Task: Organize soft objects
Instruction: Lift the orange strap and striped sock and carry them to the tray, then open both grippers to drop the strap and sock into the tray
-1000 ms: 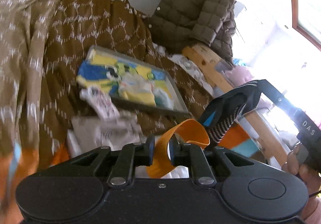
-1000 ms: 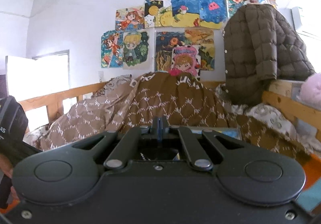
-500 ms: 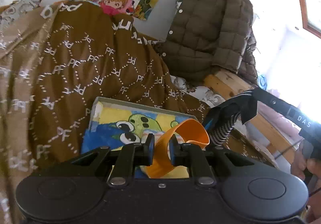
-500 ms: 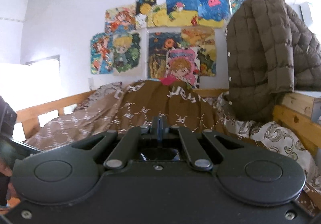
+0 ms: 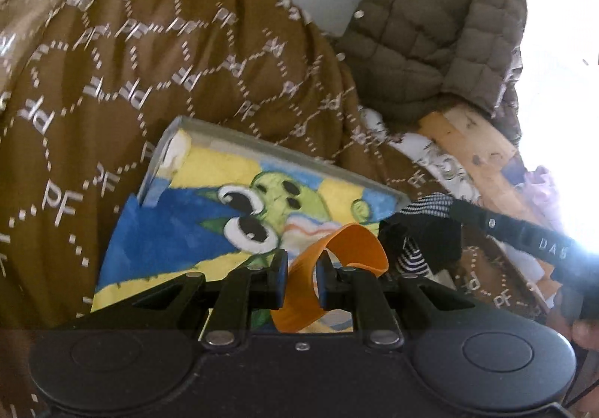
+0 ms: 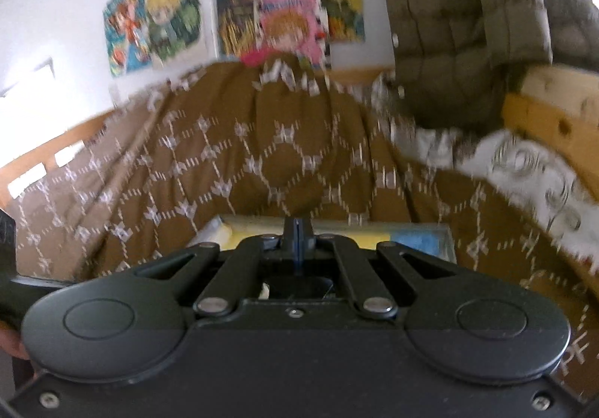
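You held the orange band (image 5: 337, 268) tight in your left fingers (image 5: 279, 275), just over the picture box (image 5: 209, 216) on the bed. Your right fingers (image 5: 423, 231) were shut on a striped sock (image 5: 411, 257). Next, I think, both needed dropping in.

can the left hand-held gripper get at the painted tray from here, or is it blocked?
Reach, probably yes: the painted tray lies directly ahead of the left hand-held gripper on the brown quilt, nothing between. But its jaws are already shut on an orange strap, so it can't grasp the tray until that is released.
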`<state>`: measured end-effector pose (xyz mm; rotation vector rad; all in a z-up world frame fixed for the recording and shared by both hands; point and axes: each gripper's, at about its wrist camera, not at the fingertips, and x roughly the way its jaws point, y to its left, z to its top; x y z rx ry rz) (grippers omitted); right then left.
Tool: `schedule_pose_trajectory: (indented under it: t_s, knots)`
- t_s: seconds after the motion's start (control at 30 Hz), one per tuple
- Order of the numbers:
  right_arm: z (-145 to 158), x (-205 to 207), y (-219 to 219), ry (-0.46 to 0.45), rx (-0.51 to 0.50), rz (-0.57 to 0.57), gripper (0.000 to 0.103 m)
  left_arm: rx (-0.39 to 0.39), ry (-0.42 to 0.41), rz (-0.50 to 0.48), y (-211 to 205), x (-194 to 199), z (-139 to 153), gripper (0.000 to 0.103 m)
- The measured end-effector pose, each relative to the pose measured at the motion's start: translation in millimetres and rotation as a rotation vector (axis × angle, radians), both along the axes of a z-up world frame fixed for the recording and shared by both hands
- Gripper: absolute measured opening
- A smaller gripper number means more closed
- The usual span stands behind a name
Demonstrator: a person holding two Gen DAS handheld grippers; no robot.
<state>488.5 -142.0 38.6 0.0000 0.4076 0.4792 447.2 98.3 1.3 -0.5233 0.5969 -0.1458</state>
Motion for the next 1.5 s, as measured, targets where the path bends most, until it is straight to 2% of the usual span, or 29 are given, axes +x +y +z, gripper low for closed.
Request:
schedule_pose_trajectory:
  t_s: [0.17,0.27,0.43,0.5,0.57,0.83,0.93,1.0,1.1,1.23,1.3,1.5]
  knots:
    - [-32,17,8,0.102,-0.024,-0.017,0.0,-0.024,0.04,0.032,9,5,-16,0.019]
    - [-44,22,11,0.127,-0.028,-0.022,0.0,-0.029,0.05,0.043,13,4,-19,0.02]
    - [-52,36,18,0.148,-0.033,-0.031,0.002,-0.019,0.049,0.056,14,-1,-16,0.036]
    - [-50,40,20,0.147,-0.039,-0.03,0.003,-0.005,0.04,0.059,13,-5,-11,0.046]
    - [-42,35,20,0.144,-0.04,-0.03,0.005,0.003,0.026,0.067,13,-12,-4,0.053]
    - [1,-8,4,0.084,-0.021,-0.017,0.03,0.064,-0.066,0.1,6,-48,32,0.078]
    - [16,-27,0,0.049,-0.019,-0.006,0.038,0.087,-0.112,0.106,1,-65,49,0.084]
    - [25,-40,-2,0.022,-0.023,0.0,0.042,0.108,-0.141,0.112,-2,-78,60,0.092]
    - [41,-62,-7,-0.008,-0.017,0.01,0.045,0.133,-0.181,0.118,-8,-96,75,0.095]
    - [60,-90,-16,-0.042,-0.007,0.011,0.057,0.162,-0.23,0.126,-19,-123,91,0.1]
    - [69,-104,-22,-0.056,-0.001,0.01,0.059,0.174,-0.247,0.123,-24,-135,97,0.102]
    - [95,-155,-43,-0.106,0.007,0.006,0.068,0.204,-0.291,0.11,-45,-175,116,0.102]
